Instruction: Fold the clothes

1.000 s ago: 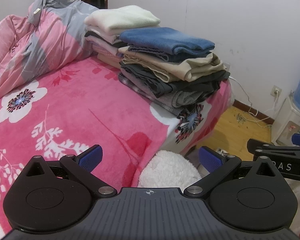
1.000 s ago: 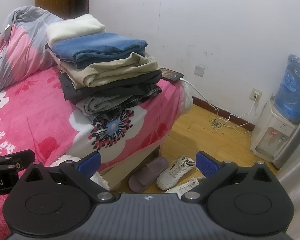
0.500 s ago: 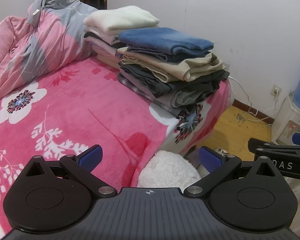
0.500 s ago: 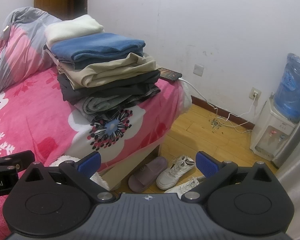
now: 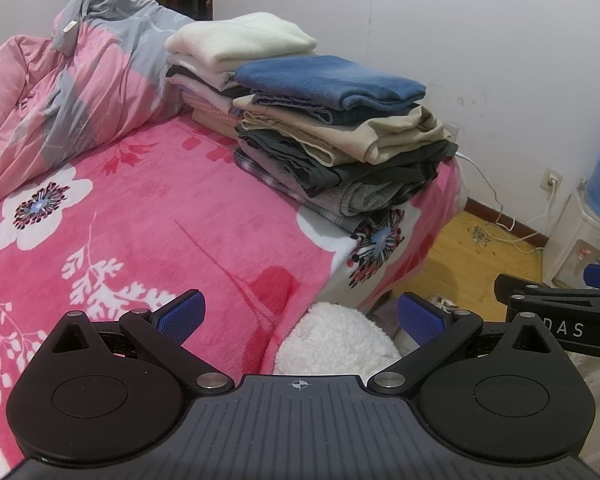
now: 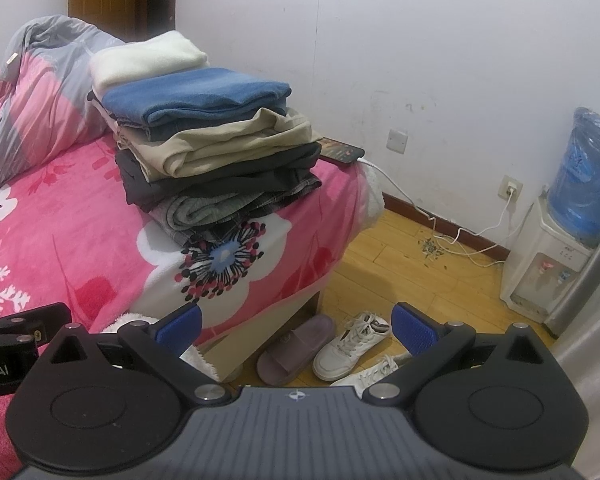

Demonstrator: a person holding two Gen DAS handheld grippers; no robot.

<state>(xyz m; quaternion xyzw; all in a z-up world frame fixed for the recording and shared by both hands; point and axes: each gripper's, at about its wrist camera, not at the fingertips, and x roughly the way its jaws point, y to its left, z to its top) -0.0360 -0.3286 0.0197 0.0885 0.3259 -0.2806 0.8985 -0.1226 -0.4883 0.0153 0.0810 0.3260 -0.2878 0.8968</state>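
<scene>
- Both of your tools are idle: the left hand-held gripper has its jaws spread apart on nothing, and the right hand-held gripper is spread and empty too.
- The clothes sit in a folded stack at the far corner of the bed, blue fleece on top, well apart from both tools.
- You look to be between garments.
- The white fluffy item below the bed edge may be next; reach down and pinch one edge.

Black grippers, blue ribbed jaws, silver screws
</scene>
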